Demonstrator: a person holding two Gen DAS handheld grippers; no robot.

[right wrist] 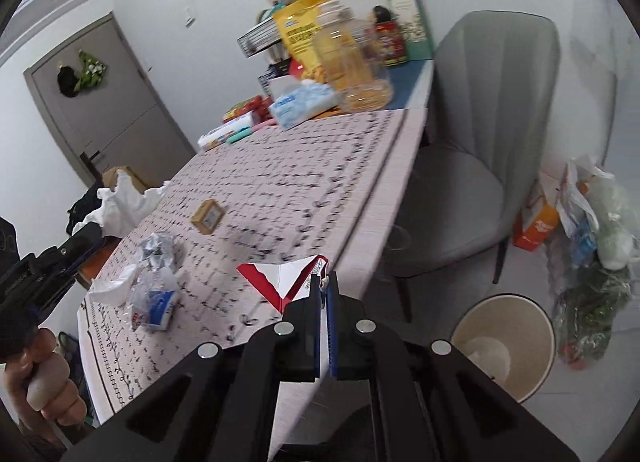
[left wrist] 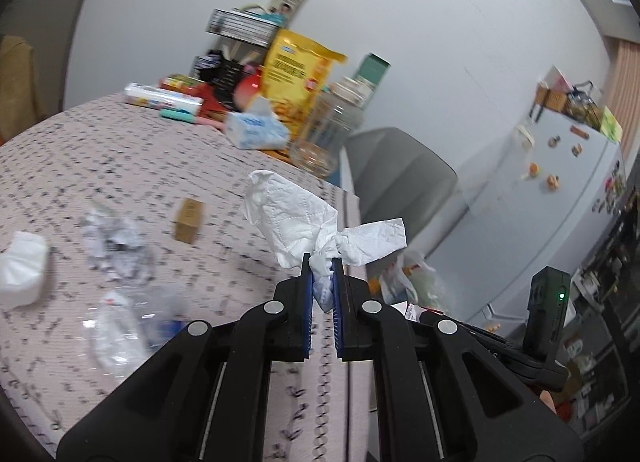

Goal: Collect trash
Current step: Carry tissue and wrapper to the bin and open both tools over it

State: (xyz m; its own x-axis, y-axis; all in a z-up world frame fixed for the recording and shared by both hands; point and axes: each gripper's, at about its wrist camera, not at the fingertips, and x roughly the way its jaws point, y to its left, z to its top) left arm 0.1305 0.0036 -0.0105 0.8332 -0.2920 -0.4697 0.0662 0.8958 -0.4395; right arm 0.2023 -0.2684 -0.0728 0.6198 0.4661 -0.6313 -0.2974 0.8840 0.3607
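Grippers: your left gripper point(left wrist: 322, 262) pinches crumpled white tissue point(left wrist: 296, 217); right gripper point(right wrist: 325, 286) clamps torn red-and-white paper wrapper point(right wrist: 280, 276). Risk: thin grip slipping short of round beige bin point(right wrist: 540, 326).

White walls enclose a patterned-cloth table point(right wrist: 340, 165), grey chair point(right wrist: 472, 165), grey door point(right wrist: 112, 101), white fridge point(left wrist: 552, 197) and pale tiled floor point(right wrist: 580, 394).
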